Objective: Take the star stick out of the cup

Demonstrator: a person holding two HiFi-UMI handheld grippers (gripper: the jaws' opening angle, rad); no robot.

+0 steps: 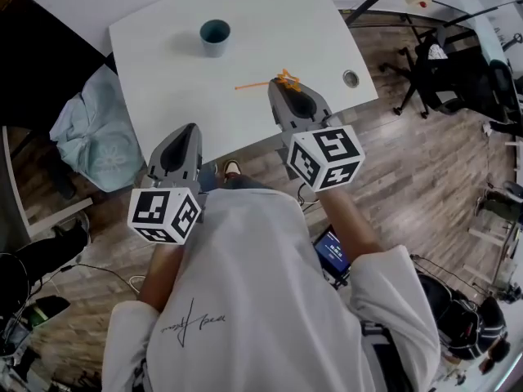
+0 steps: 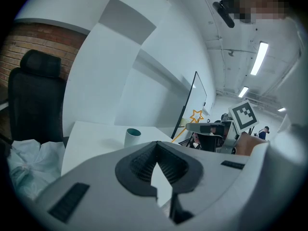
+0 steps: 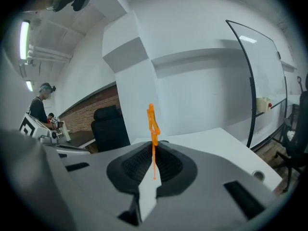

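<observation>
Overall light: bright, even, indoor; the white table (image 1: 270, 23) is nearly blown out in the head view.
Source: ceiling strip lights (image 2: 260, 57) (another tube (image 3: 22, 40) glows at upper left in the right gripper view).
Shadows: soft; a faint one lies left of the cup (image 1: 215, 37).
Distortion: strong fisheye throughout; dark round vignette in both gripper views.
Focus: nearest foreground soft, far background hazy.

In the head view the fingers (image 1: 280, 96) of the right gripper (image 1: 283, 82) hide part of the star stick (image 1: 255, 84), the far side of the desk (image 1: 163, 80) is cut off by the top edge, and the dark inside of the cup (image 1: 215, 37) cannot be read.
</observation>
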